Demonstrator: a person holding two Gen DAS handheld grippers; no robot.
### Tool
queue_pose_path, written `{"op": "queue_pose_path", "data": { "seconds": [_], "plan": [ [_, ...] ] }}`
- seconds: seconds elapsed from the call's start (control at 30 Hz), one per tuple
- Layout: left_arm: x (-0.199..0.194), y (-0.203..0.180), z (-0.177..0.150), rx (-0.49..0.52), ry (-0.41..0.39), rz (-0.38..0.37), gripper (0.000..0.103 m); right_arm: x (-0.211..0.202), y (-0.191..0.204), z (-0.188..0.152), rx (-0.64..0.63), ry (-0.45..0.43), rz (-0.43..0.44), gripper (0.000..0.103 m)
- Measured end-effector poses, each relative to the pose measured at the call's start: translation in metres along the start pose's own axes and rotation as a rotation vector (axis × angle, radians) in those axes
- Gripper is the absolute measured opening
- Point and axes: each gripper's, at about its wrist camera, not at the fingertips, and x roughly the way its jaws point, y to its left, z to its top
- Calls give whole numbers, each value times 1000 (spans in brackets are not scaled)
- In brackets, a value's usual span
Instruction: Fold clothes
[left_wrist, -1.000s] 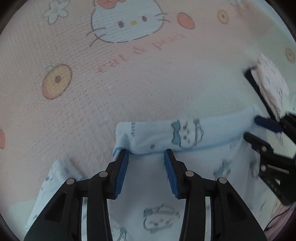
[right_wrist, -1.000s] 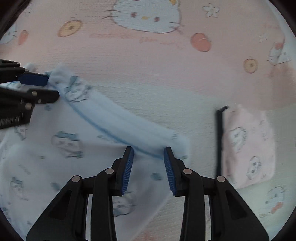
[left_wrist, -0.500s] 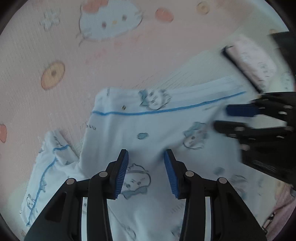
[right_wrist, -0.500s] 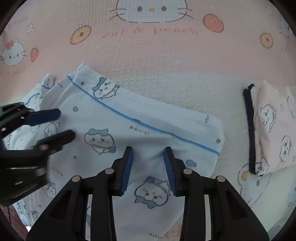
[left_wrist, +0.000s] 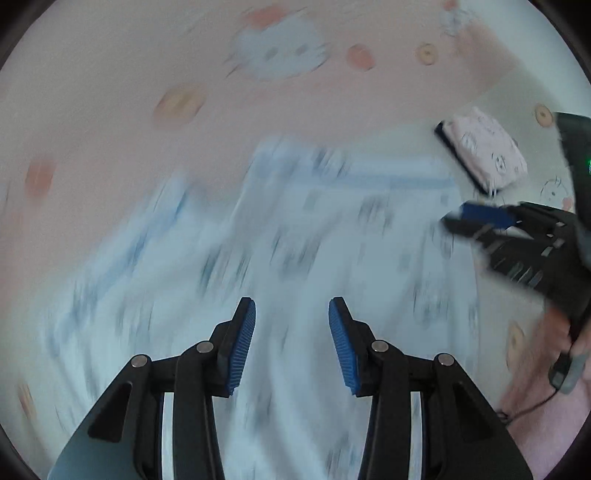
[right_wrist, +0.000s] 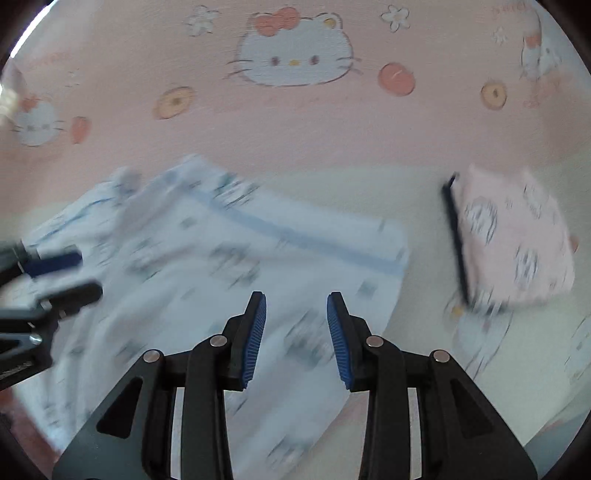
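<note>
Blue-printed garment (right_wrist: 229, 266) lies below both grippers' fingers; left gripper (left_wrist: 291, 345) and right gripper (right_wrist: 295, 338) fingers apart, gripping nothing.

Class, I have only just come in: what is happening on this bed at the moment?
A person with a gripper in each hand is folding clothes on a pink cartoon-cat bedspread. A light blue garment lies spread out, its top edge folded over. The left gripper and right gripper both hover above it with jaws apart, holding nothing. A pink garment, already folded, lies to the right. The pictures are blurred.
</note>
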Motion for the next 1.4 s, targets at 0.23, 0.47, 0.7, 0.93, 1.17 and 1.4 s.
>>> {"op": "queue_pose_path", "data": {
  "seconds": [0.23, 0.47, 0.7, 0.93, 1.17, 1.4],
  "plan": [
    [-38, 58, -125, -192, 45, 62, 43, -36, 22, -91, -5, 39, -9, 35],
    [-33, 61, -180, -200, 87, 45, 43, -33, 62, -131, -55, 99, 63, 35],
    [-33, 62, -202, -187, 83, 155, 52, -18, 73, -158, -166, 171, 35, 35],
    [-52, 78, -218, -259, 30, 38, 52, -37, 51, -167, -90, 141, -90, 35],
    [-43, 88, -230, -236, 98, 78, 52, -26, 58, -181, -142, 170, -130, 46],
    [-75, 98, -230, -241, -39, 4, 53, -41, 39, -186, -69, 125, -113, 46]
  ]
}}
